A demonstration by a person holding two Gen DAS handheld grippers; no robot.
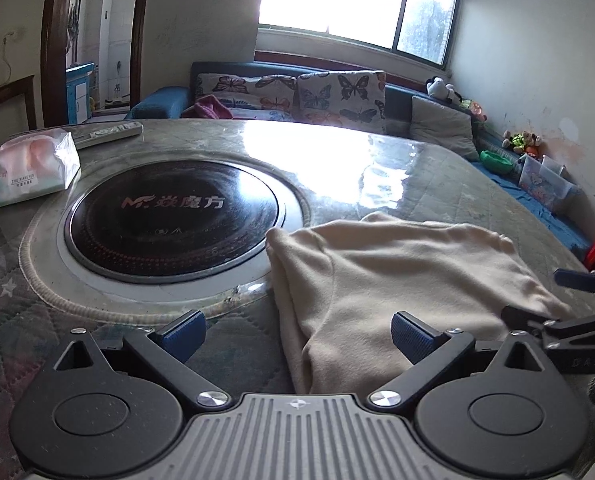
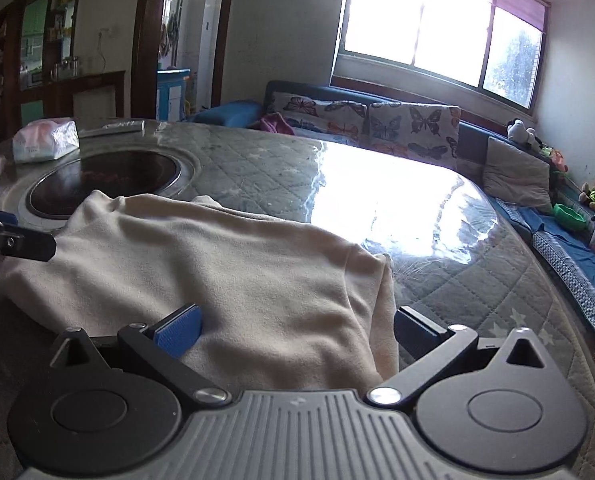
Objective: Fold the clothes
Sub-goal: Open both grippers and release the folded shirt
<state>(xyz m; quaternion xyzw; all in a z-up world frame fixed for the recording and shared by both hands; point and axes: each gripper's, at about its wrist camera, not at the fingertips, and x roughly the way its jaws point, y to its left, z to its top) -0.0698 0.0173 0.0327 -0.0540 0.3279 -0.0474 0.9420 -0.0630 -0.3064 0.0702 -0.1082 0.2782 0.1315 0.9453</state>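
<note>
One garment: a cream top (image 1: pixel 397 280), lower right of the left view, flat on the surface (image 1: pixel 437 184).
Feel: likely soft, light, floppy fleece (will sag).
Hold: pinch the near hem corners.
Two grippers: left gripper (image 1: pixel 297 336) and right gripper (image 2: pixel 297 330) both wide, holding nothing.
Tissue packs: one (image 1: pixel 31 170).

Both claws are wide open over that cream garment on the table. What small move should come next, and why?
Probably close both on the near hem. The left gripper and right gripper stand open, each straddling a near corner of the cream garment, which lies partly folded and ungripped on the quilted table. Pinching both corners would let the next fold begin.
</note>
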